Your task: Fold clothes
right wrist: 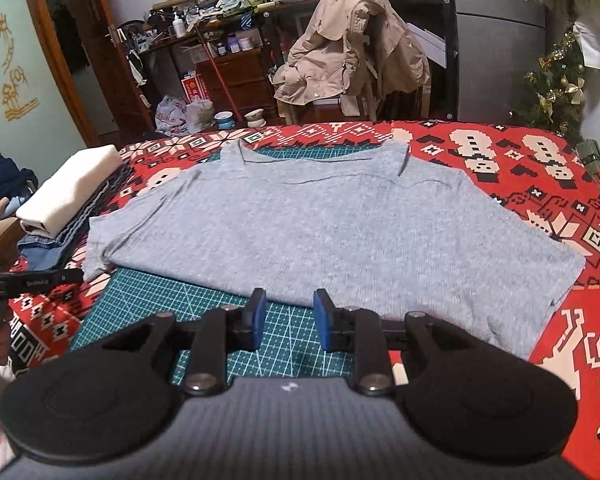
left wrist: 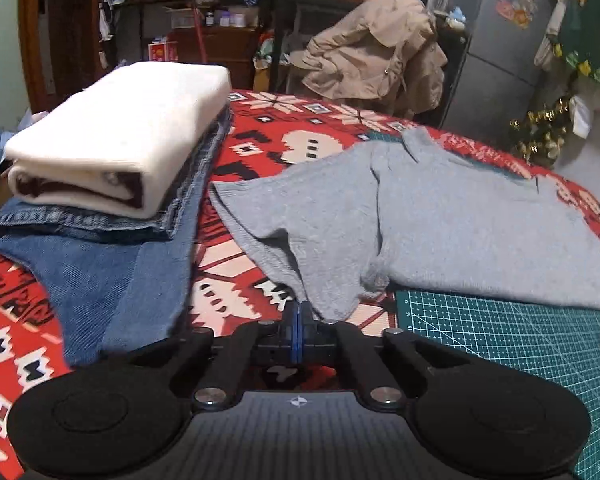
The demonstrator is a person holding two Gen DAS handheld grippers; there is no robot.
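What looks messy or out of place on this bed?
The grey shirt lies flat except its left sleeve, bunched and wrinkled, right by the shut left gripper. The folded cream garment sits neatly on the jeans.

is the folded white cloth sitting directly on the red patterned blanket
No, the folded white cloth rests on folded blue denim jeans, which lie on the red patterned blanket.

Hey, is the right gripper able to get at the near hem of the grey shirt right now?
Probably yes: the right gripper is open just short of the grey shirt, with only bare cutting mat between.
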